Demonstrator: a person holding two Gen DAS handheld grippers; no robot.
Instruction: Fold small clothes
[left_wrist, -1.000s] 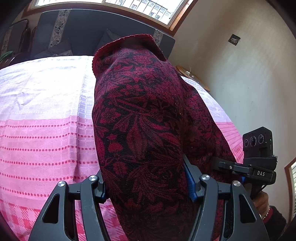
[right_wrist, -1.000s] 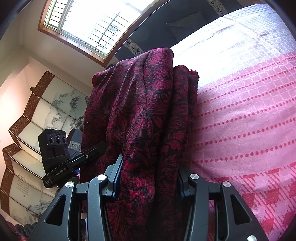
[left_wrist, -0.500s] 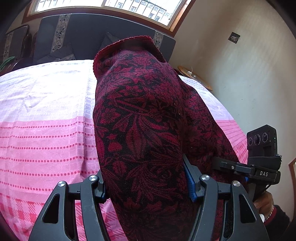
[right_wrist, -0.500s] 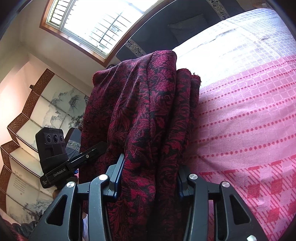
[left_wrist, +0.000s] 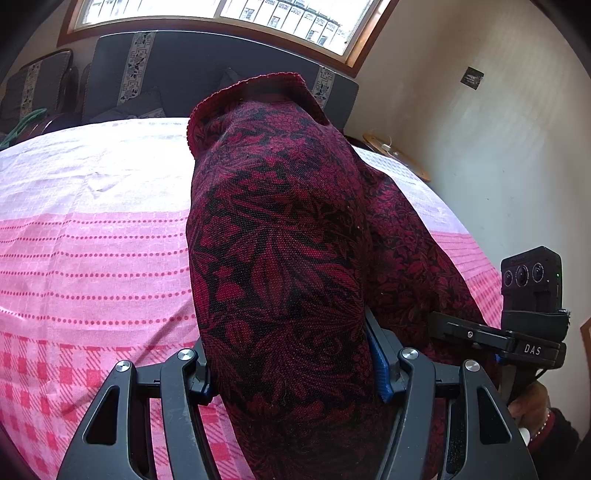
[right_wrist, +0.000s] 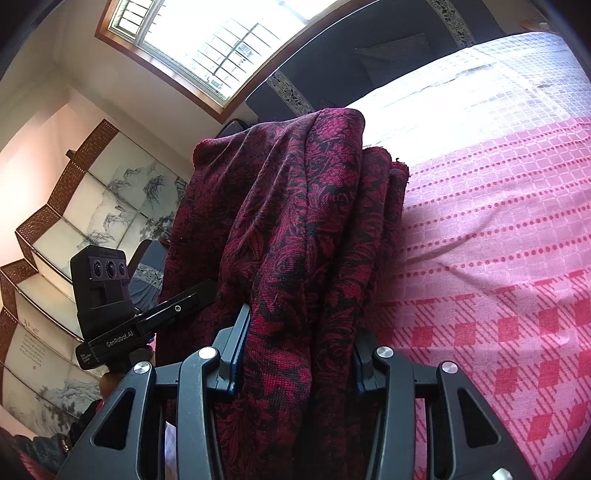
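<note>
More of the pink checked bedspread (left_wrist: 92, 258) is seen now than a second ago, with the dark red garment (left_wrist: 280, 258) carried above it, bunched, clamped by left gripper (left_wrist: 291, 369) and right gripper (right_wrist: 295, 350), so the folding's basically not done yet.

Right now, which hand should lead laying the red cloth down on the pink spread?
Probably left: its fingers hold the red cloth broad and flat; the right gripper clamps a bunched, pleated edge above the pink spread.
</note>
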